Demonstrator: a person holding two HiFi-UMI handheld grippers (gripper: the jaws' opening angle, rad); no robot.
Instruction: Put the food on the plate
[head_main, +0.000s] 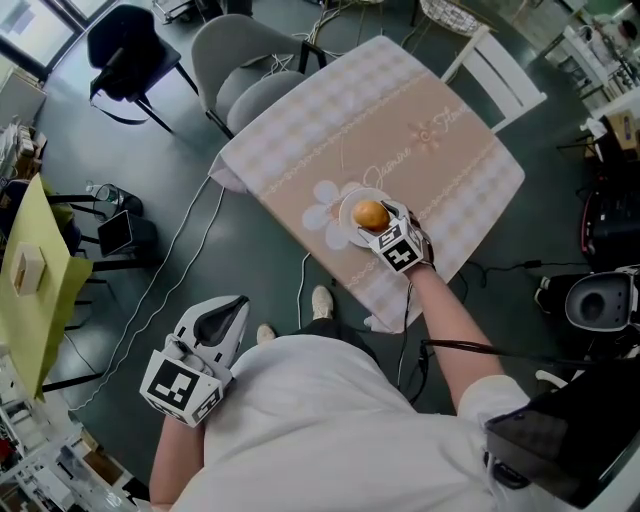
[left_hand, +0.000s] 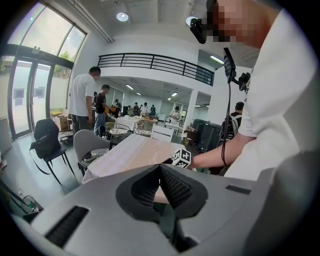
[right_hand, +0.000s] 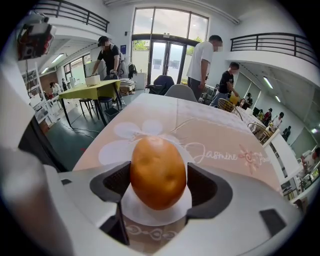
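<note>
A brown potato (head_main: 371, 214) (right_hand: 158, 172) sits between the jaws of my right gripper (head_main: 383, 222) (right_hand: 158, 184), which is shut on it. It is right over a small white plate (head_main: 347, 222) (right_hand: 134, 206) near the front edge of the table; whether it touches the plate is unclear. The plate lies on a beige checked tablecloth (head_main: 440, 140) with a white flower print. My left gripper (head_main: 232, 308) (left_hand: 161, 174) hangs low beside my body, away from the table, with its jaws shut and nothing between them.
Grey chairs (head_main: 240, 60) stand at the table's far left side and a white chair (head_main: 500, 70) at its far end. A black chair (head_main: 125, 50) and a yellow-green table (head_main: 25, 270) are at the left. Cables (head_main: 170, 260) run across the floor. Several people stand in the room.
</note>
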